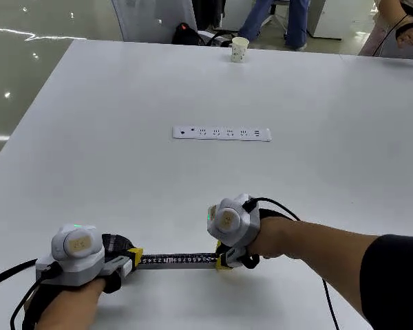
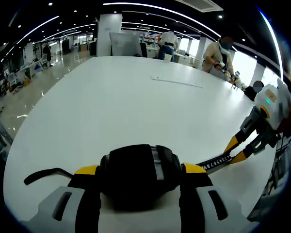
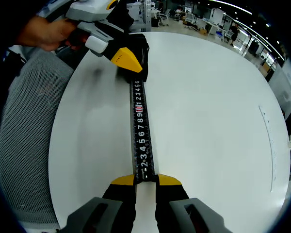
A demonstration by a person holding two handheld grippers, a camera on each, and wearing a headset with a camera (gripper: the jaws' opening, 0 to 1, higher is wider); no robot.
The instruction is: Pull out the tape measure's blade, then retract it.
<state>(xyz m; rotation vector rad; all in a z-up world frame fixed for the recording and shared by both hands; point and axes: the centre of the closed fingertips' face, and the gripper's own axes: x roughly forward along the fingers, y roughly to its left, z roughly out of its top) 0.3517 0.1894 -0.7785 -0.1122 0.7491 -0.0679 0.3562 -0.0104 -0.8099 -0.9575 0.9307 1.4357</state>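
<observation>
My left gripper (image 1: 127, 260) (image 2: 140, 170) is shut on the black tape measure case (image 2: 138, 174) (image 1: 117, 245) (image 3: 136, 48), which rests low over the white table (image 1: 193, 179). A short stretch of black blade with white numbers (image 1: 177, 259) (image 3: 140, 131) (image 2: 216, 161) runs from the case to my right gripper (image 1: 224, 261) (image 3: 145, 180), which is shut on the blade's tip. The blade lies nearly flat along the table near its front edge. The right gripper's yellow fingertips (image 2: 237, 150) come into the left gripper view from the right.
A white power strip (image 1: 221, 133) lies mid-table and a paper cup (image 1: 239, 49) stands at the far edge. People stand beyond the table. A grey mesh chair (image 3: 29, 126) sits by the table's near side. Black cables trail from both grippers.
</observation>
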